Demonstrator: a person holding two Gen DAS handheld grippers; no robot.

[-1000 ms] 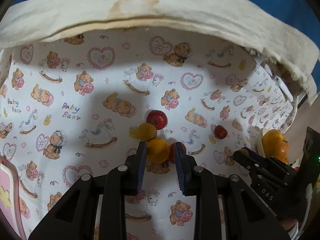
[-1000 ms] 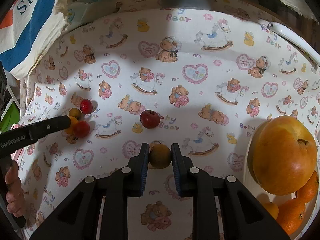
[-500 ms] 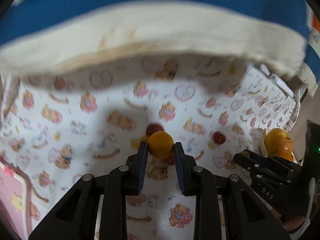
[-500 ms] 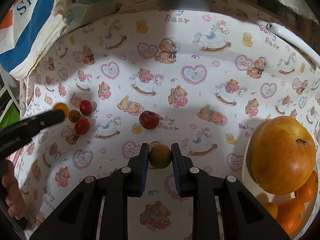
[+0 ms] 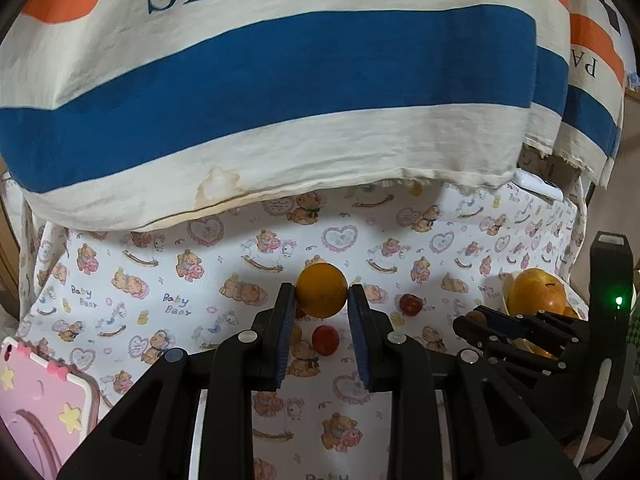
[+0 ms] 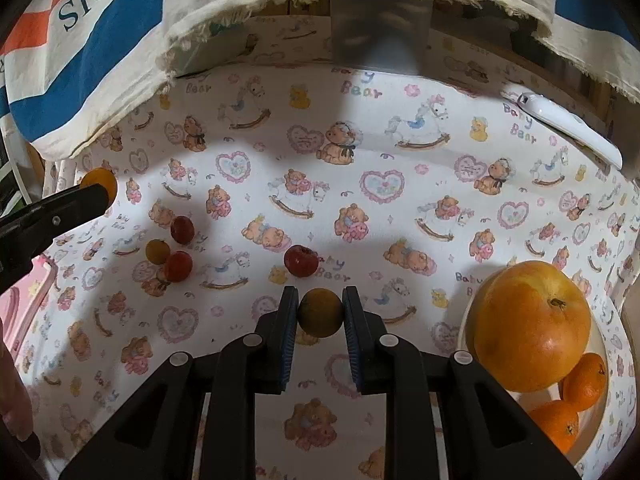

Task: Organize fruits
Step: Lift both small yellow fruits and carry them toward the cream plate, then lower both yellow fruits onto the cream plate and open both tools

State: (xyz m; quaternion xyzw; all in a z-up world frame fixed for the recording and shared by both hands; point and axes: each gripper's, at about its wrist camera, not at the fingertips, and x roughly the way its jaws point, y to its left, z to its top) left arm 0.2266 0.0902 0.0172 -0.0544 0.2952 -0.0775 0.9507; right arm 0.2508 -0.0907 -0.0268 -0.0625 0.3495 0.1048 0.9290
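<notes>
My left gripper [image 5: 321,300] is shut on a small orange fruit [image 5: 321,294], held above the bear-print cloth [image 5: 224,276]. That same orange fruit [image 6: 101,181] shows at the far left of the right wrist view. My right gripper [image 6: 320,312] is shut on a dull yellow-brown fruit [image 6: 320,312], just off the cloth [image 6: 384,216]. Loose on the cloth lie two red fruits [image 6: 182,229] [image 6: 177,266], a small yellow one [image 6: 157,251] and a red apple-like fruit [image 6: 301,261]. A white plate [image 6: 612,332] at the right holds a big orange fruit [image 6: 532,328] and small oranges [image 6: 585,380].
A striped cream, blue and orange cloth [image 5: 280,80] with "PARIS" lettering hangs over the far side. A pink case [image 5: 36,408] lies at the lower left. A white remote-like object [image 6: 560,120] rests at the back right. A hand [image 6: 16,400] shows at the left edge.
My left gripper lifted the small orange fruit off the cloth, away from the red and yellow fruits, and tilted up toward the striped cloth. My right gripper rose slightly with its fruit.
</notes>
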